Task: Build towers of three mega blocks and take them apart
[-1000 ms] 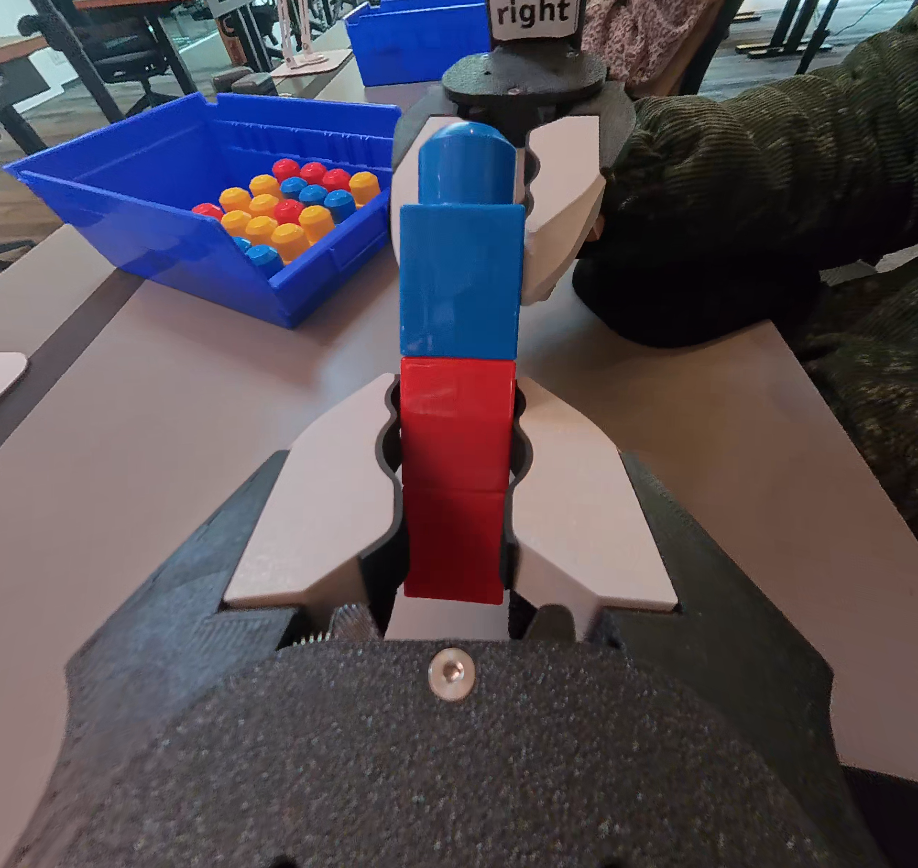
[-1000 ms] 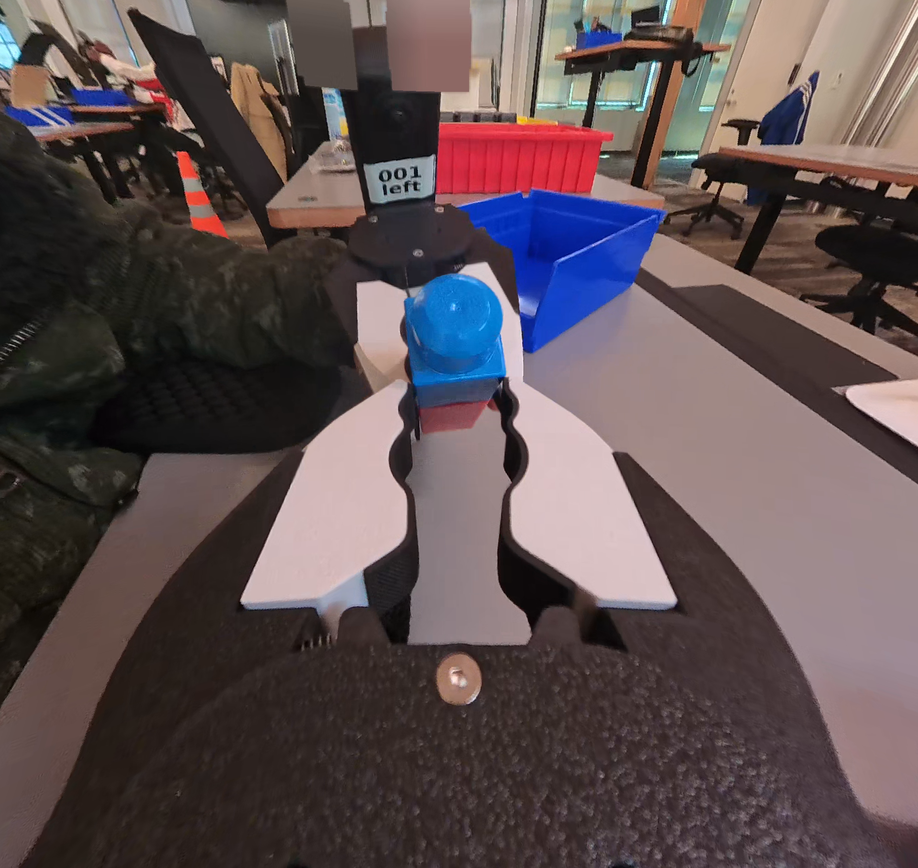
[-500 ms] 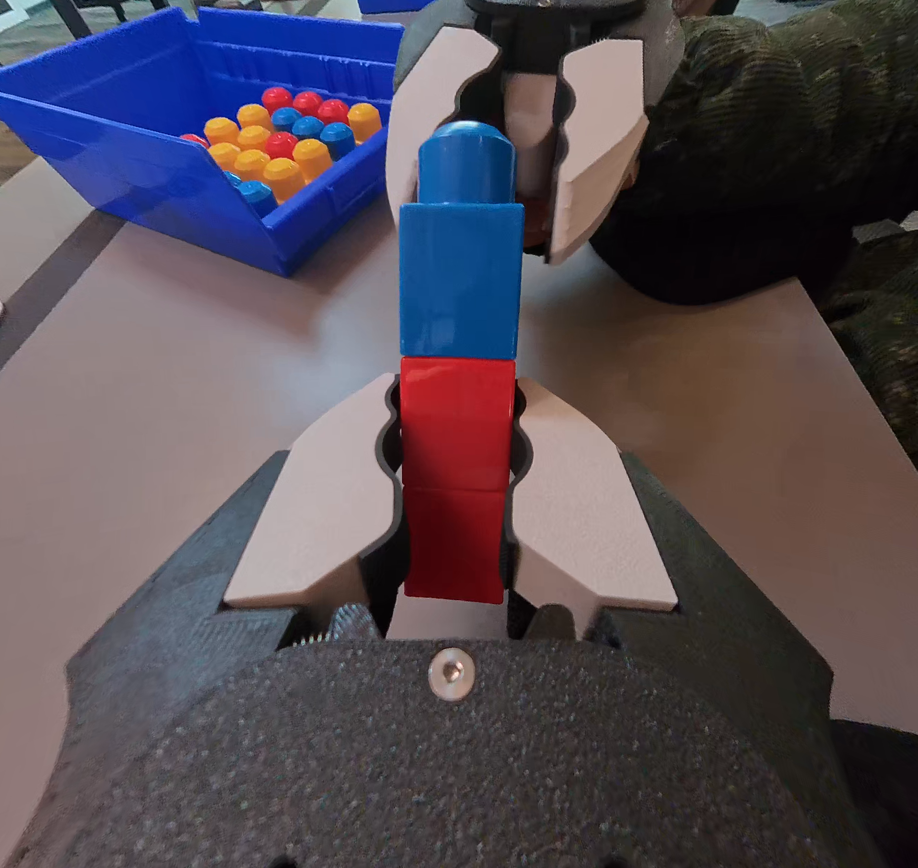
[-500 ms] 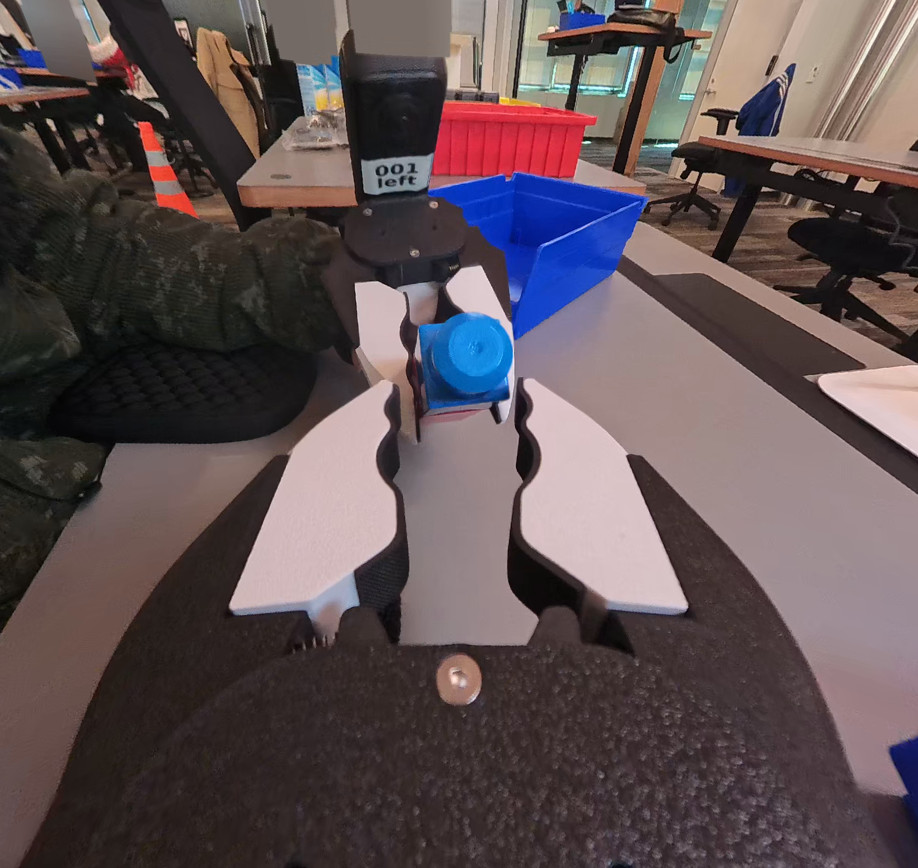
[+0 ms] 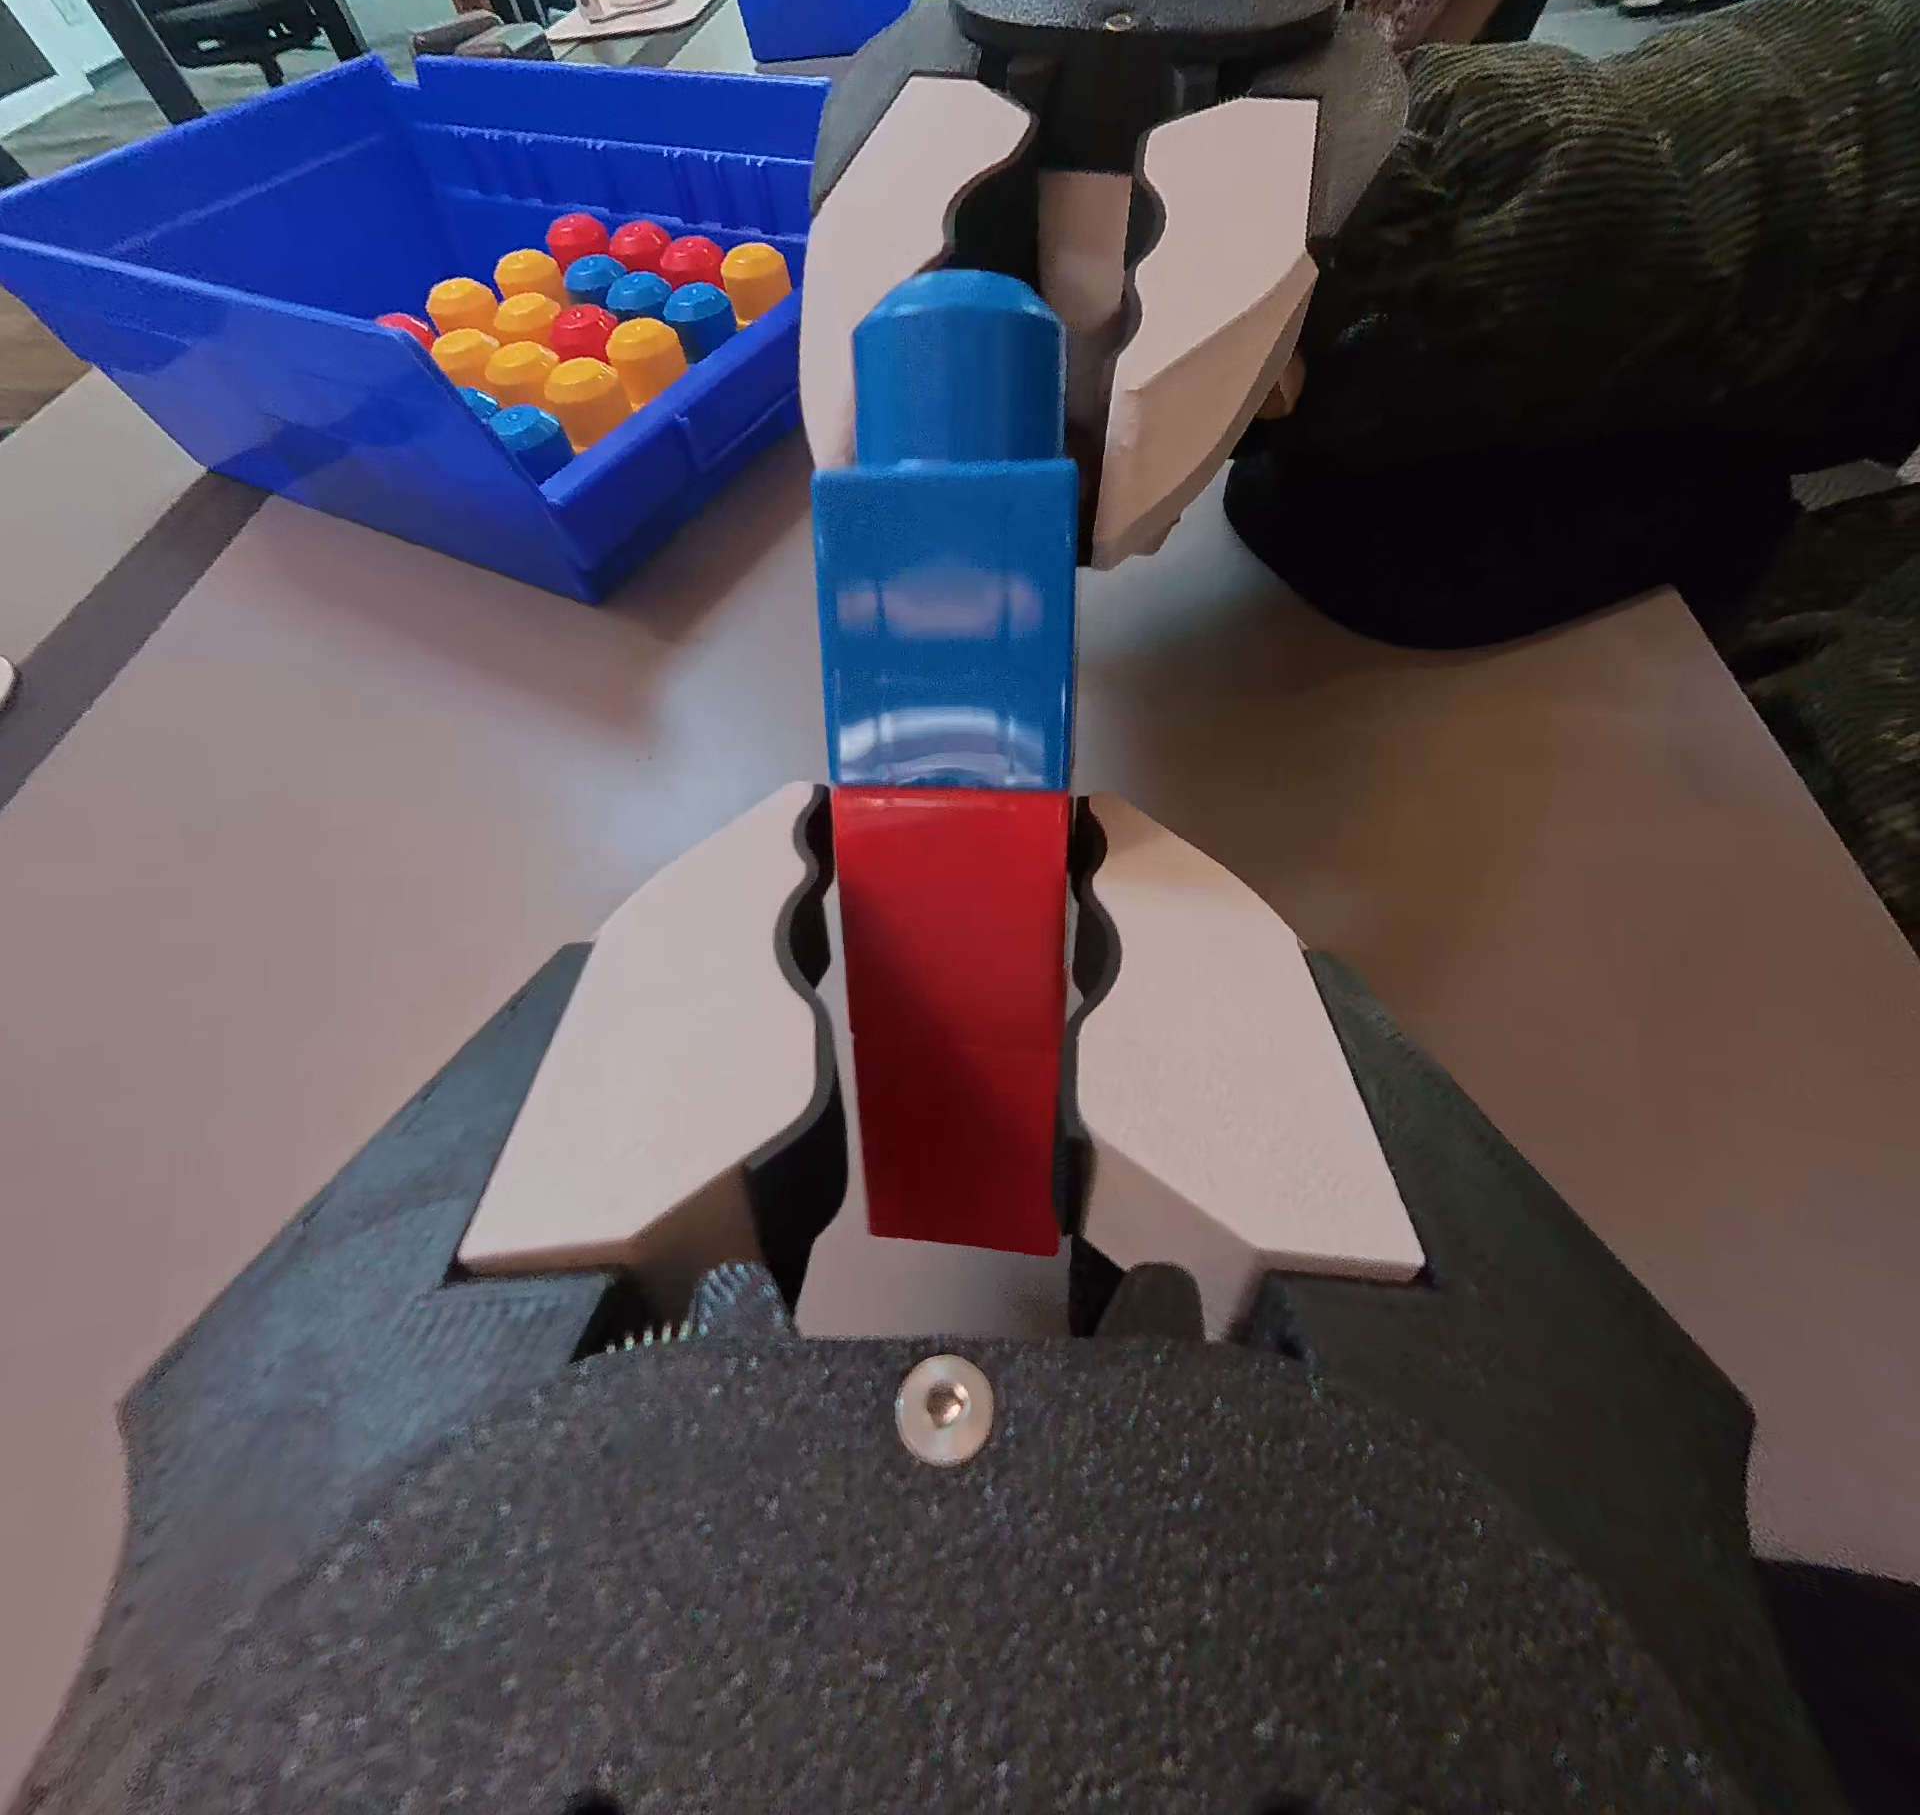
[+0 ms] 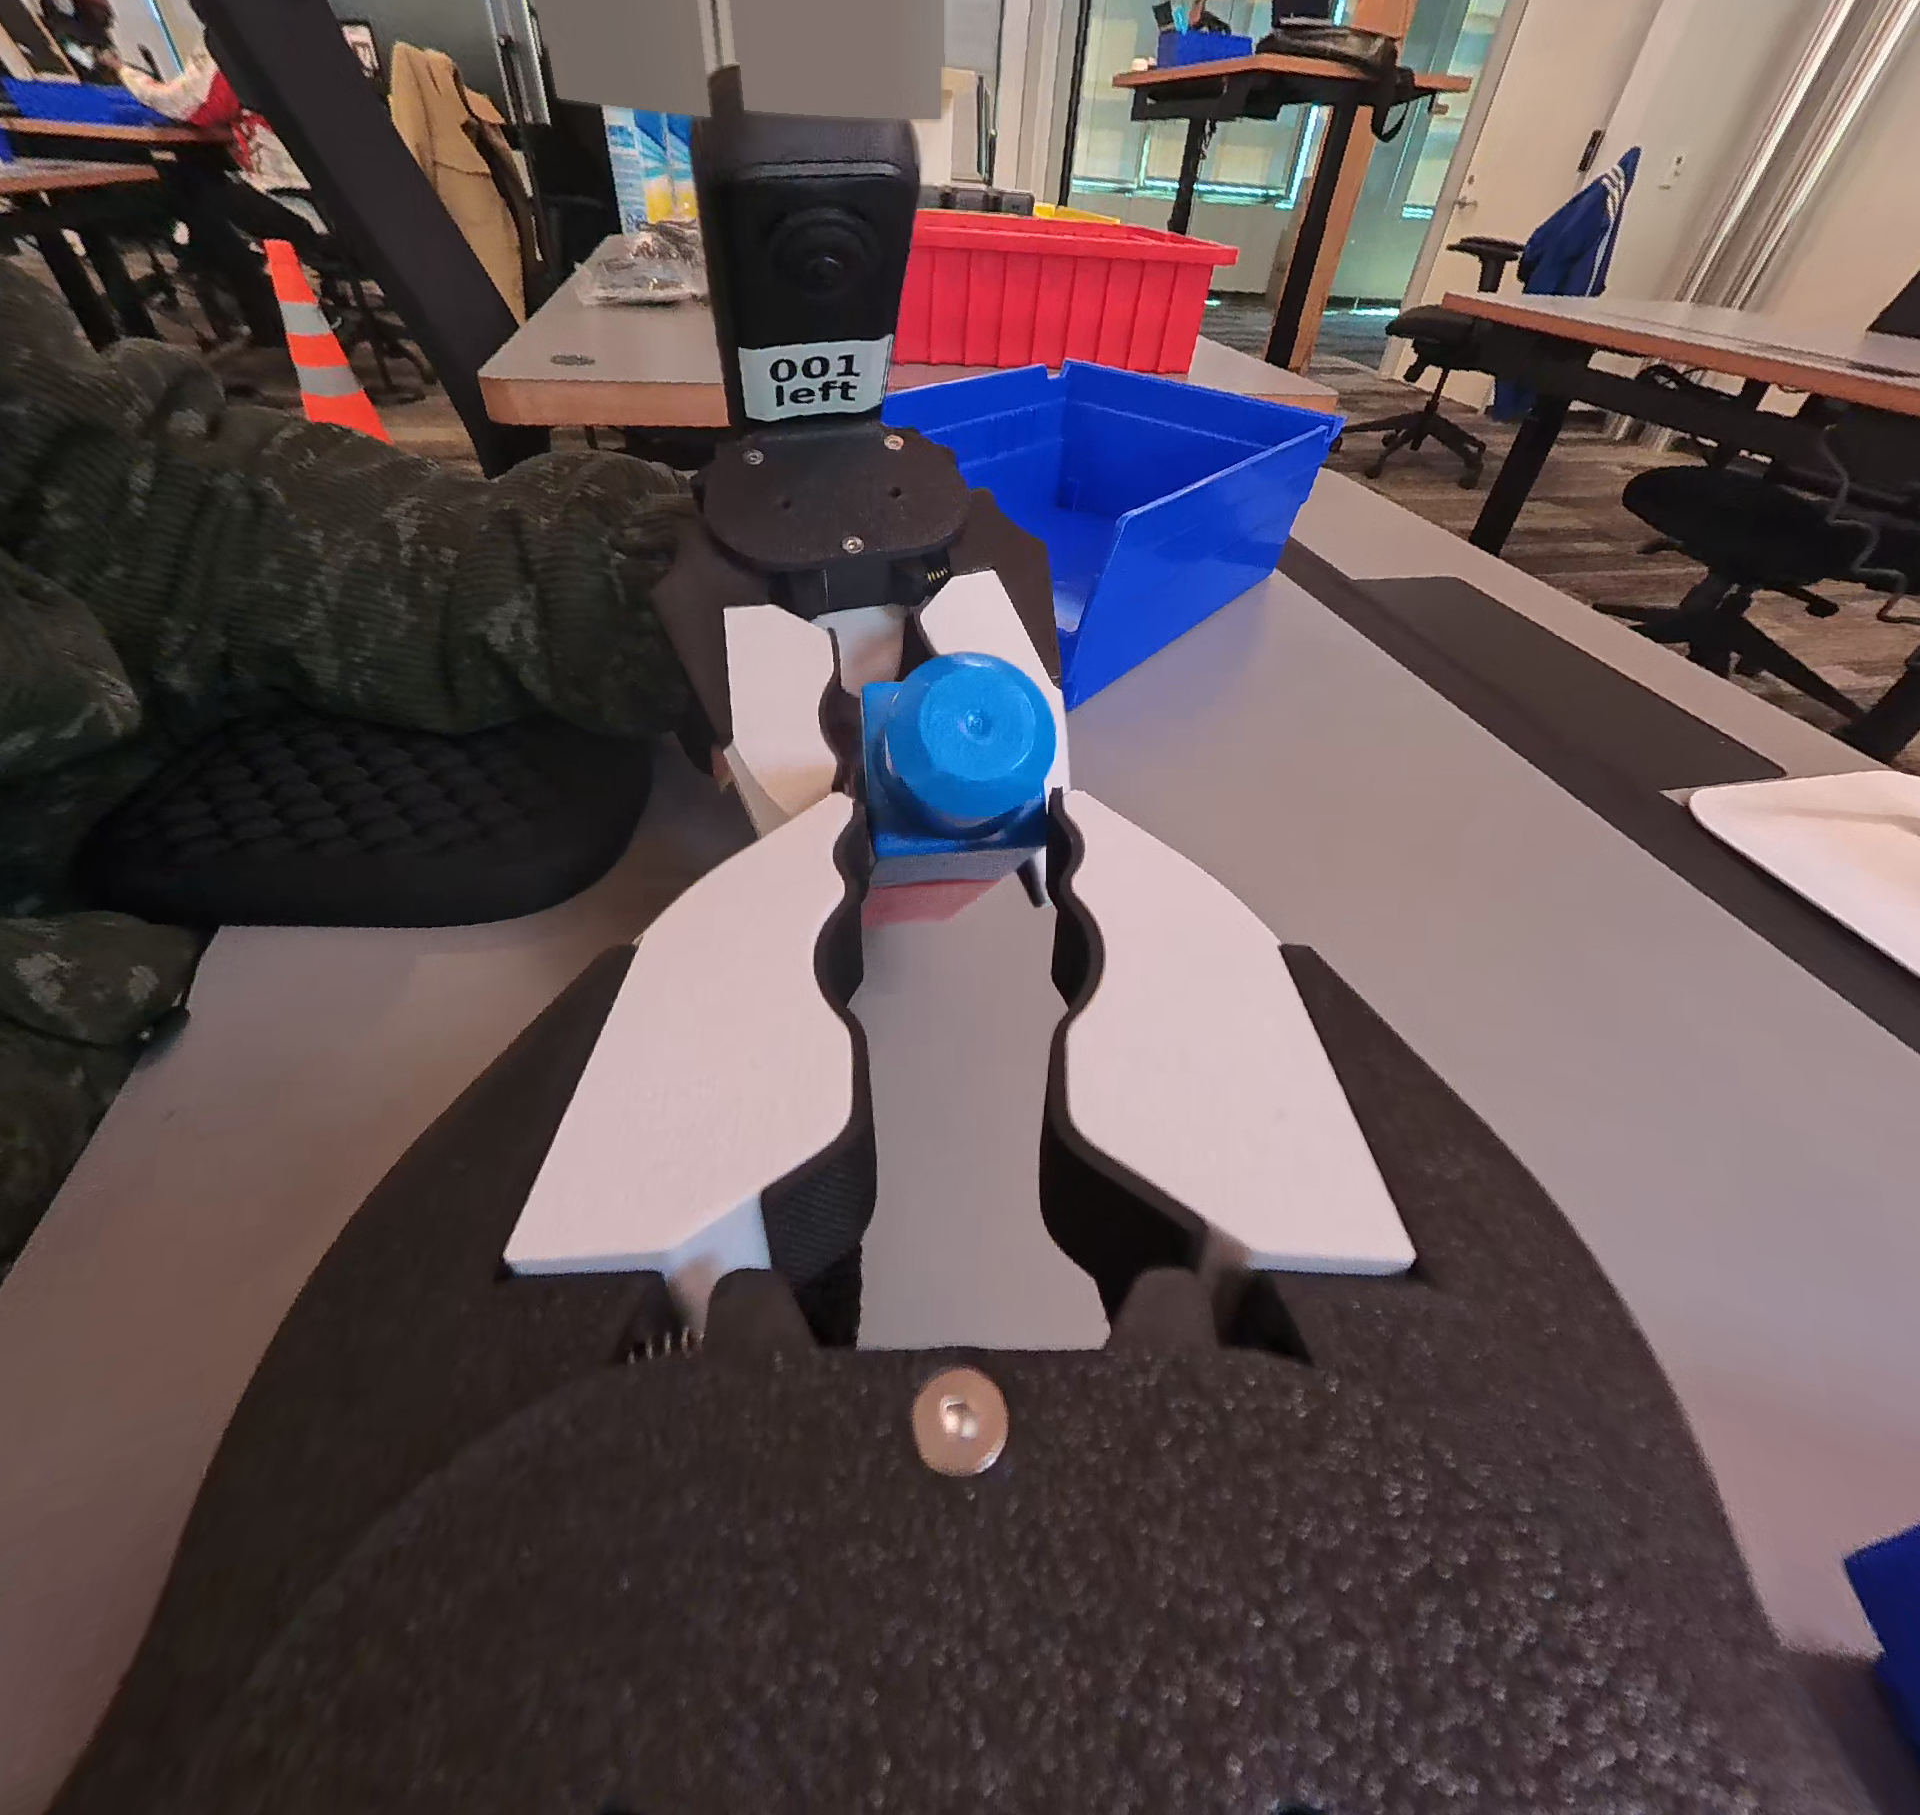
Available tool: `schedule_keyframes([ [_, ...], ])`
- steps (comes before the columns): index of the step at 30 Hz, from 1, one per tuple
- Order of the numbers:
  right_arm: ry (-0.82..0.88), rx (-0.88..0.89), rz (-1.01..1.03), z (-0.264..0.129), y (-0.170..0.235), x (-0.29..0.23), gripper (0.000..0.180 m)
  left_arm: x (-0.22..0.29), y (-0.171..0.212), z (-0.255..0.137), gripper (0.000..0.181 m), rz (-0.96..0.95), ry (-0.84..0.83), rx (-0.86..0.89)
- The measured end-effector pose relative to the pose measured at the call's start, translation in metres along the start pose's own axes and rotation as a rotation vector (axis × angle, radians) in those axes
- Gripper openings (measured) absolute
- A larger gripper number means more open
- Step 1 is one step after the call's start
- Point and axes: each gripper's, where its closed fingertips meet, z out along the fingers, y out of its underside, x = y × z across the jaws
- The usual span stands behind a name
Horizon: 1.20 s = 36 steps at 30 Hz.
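Left hand-held gripper (image 5: 951,809) clamps red blocks (image 5: 951,1017); right hand-held gripper (image 6: 956,820) flanks blue block (image 6: 961,763)

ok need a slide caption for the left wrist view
Left gripper clamps the red blocks of a tower while the open right gripper flanks its blue block.

Bright even daylight, fisheye-warped edges

Two tongs meet nose to nose over the counter.

The left tongs (image 5: 948,830) are clamped tight on the red blocks (image 5: 954,1017), their pale fingers (image 5: 665,1038) pressed to both sides. The right tongs (image 6: 954,830) face them, parted, tips flanking the blue block (image 6: 951,778); whether they touch it I cannot tell. A green sleeve (image 6: 343,581) runs up behind the left tongs.
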Motion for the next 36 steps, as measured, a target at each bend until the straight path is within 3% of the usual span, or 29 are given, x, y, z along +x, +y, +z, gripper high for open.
schedule_keyframes([
  [3, -0.025, 0.000, 0.008, 0.003, 0.002, -0.005, 0.033, 0.005, -0.007, 0.005, 0.050, 0.041, -0.019, 0.010],
  [12, -0.065, -0.011, 0.013, 0.005, 0.004, -0.012, 0.033, 0.012, -0.010, 0.002, 0.038, 0.059, 0.008, -0.002],
  [23, -0.065, -0.004, 0.033, 0.002, 0.002, -0.009, 0.032, 0.008, 0.003, 0.003, 0.038, 0.038, 0.015, -0.050],
  [25, -0.063, -0.029, 0.017, 0.003, 0.006, -0.010, 0.022, 0.011, 0.003, 0.003, 0.038, 0.039, 0.028, -0.051],
  [30, -0.053, -0.046, 0.000, 0.003, 0.005, -0.011, 0.019, 0.011, 0.001, 0.003, 0.037, 0.044, 0.024, -0.047],
  [31, -0.048, -0.051, -0.007, 0.002, 0.005, -0.010, 0.000, 0.009, 0.000, 0.001, 0.037, 0.045, 0.016, -0.043],
  [36, -0.016, -0.012, -0.041, -0.002, -0.005, -0.007, 0.000, 0.010, -0.003, -0.001, 0.037, 0.062, 0.009, -0.038],
])
